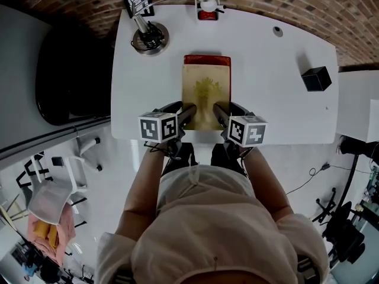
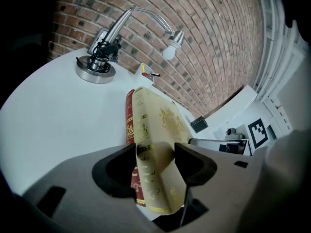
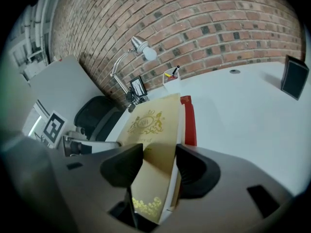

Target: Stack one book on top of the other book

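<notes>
A cream book with gold print [image 1: 205, 96] lies over a red book [image 1: 206, 60] on the white table [image 1: 278, 108]; only the red book's far strip shows. My left gripper [image 1: 188, 115] grips the cream book's near left edge, and my right gripper [image 1: 220, 112] grips its near right edge. In the left gripper view the cream book [image 2: 163, 123] sits between the jaws of the left gripper [image 2: 154, 152], with the red book [image 2: 129, 123] under it. In the right gripper view the right gripper [image 3: 159, 161] is shut on the cream book [image 3: 155, 125], and the red book [image 3: 189, 125] lies beneath it.
A desk lamp [image 1: 150, 37] stands at the table's far left, next to a small picture frame [image 1: 137, 2]. A pen cup [image 1: 206, 12] is behind the books. A black box [image 1: 315, 78] sits at the right. A black office chair [image 1: 71, 76] is left of the table.
</notes>
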`<state>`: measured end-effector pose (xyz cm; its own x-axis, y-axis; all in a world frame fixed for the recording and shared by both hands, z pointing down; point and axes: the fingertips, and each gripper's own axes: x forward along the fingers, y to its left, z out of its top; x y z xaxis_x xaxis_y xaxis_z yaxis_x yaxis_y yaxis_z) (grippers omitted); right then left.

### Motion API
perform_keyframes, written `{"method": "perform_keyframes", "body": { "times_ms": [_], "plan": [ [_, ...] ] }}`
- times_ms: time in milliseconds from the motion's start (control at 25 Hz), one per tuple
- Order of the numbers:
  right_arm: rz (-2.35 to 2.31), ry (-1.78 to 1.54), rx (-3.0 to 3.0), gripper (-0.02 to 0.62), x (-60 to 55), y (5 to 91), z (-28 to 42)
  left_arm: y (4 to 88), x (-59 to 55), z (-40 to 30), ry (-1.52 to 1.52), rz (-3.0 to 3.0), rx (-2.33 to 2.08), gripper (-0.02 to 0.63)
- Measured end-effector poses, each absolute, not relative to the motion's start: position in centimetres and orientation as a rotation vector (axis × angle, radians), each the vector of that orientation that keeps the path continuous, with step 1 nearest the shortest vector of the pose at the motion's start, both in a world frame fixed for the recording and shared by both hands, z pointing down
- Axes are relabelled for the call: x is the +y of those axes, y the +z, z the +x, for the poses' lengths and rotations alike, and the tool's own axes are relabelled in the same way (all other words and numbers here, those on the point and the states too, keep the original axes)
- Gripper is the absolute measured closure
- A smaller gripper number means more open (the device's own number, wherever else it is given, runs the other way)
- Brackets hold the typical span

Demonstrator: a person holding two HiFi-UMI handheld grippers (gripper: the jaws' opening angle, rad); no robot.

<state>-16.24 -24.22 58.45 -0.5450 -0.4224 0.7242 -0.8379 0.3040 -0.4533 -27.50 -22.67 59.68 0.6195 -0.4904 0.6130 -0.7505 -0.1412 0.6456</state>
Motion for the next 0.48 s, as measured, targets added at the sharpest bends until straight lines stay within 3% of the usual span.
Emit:
{"method": "perform_keyframes", "body": {
  "times_ms": [280,400,480],
  "plan": [
    [1.234,1.121,-2.091,0.382,-24.5,57.5,-15.3,58.1,-23.1,-28.2,0.428,1.920,-1.146,0.362],
    [1.307,1.080,-2.136,0.382,-25.2,55.9,-15.0,56.2,-23.7,-28.5,0.344,1.956,-1.177,0.364],
    [1.345,1.056,-2.163,0.382,-25.5,54.9,-14.8,54.8,-24.2,-28.7,0.273,1.966,-1.204,0.398]
  ]
}}
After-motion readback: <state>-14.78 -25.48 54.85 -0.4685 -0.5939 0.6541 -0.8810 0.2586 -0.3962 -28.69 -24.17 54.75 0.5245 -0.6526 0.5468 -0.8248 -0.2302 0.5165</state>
